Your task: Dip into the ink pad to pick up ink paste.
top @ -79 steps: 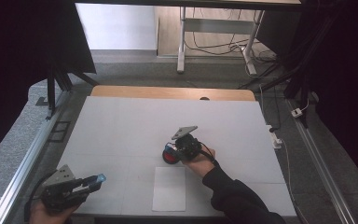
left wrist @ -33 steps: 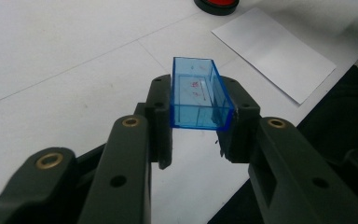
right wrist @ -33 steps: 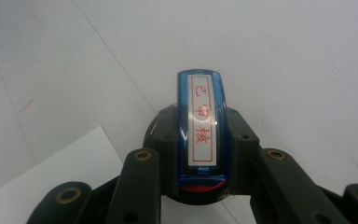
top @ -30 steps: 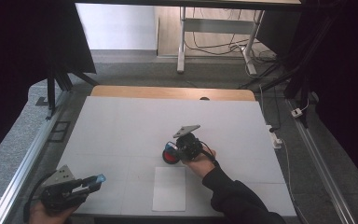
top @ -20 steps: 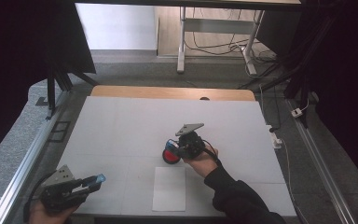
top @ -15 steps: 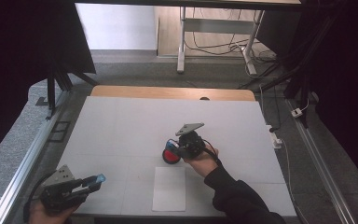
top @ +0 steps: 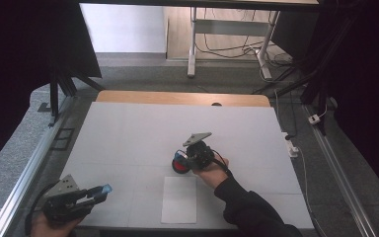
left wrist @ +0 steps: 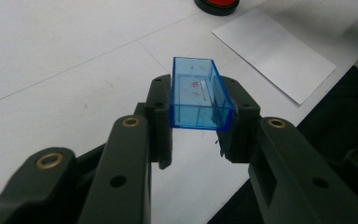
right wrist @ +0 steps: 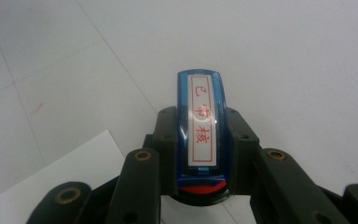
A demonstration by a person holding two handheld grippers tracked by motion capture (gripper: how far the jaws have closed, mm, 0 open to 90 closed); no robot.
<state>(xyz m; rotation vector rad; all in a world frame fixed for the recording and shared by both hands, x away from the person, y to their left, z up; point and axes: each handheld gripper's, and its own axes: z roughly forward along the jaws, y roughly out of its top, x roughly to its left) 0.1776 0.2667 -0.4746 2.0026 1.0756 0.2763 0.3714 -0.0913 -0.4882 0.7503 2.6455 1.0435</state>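
Note:
My right gripper [top: 184, 159] [right wrist: 200, 133] is near the middle of the white table [top: 143, 123], shut on a blue stamp [right wrist: 200, 116]. The stamp's white label with red characters faces the camera. A red round ink pad [top: 179, 165] [right wrist: 204, 190] sits right under the stamp; contact cannot be told. At the front left corner, my left gripper [top: 101, 191] [left wrist: 198, 105] is shut on a clear blue plastic cap [top: 106, 188] [left wrist: 198, 91] and holds it above the table. In the left gripper view the red ink pad [left wrist: 216, 4] lies far ahead.
A white sheet of paper [top: 179, 199] [left wrist: 272, 51] [right wrist: 74, 172] lies flat near the front edge, just in front of the ink pad. A wooden strip [top: 177, 98] runs along the table's far edge. Metal rails [top: 24, 173] flank both sides.
The right hand has shifted very slightly over the red ink pad. The left gripper and the blue cap have kept still.

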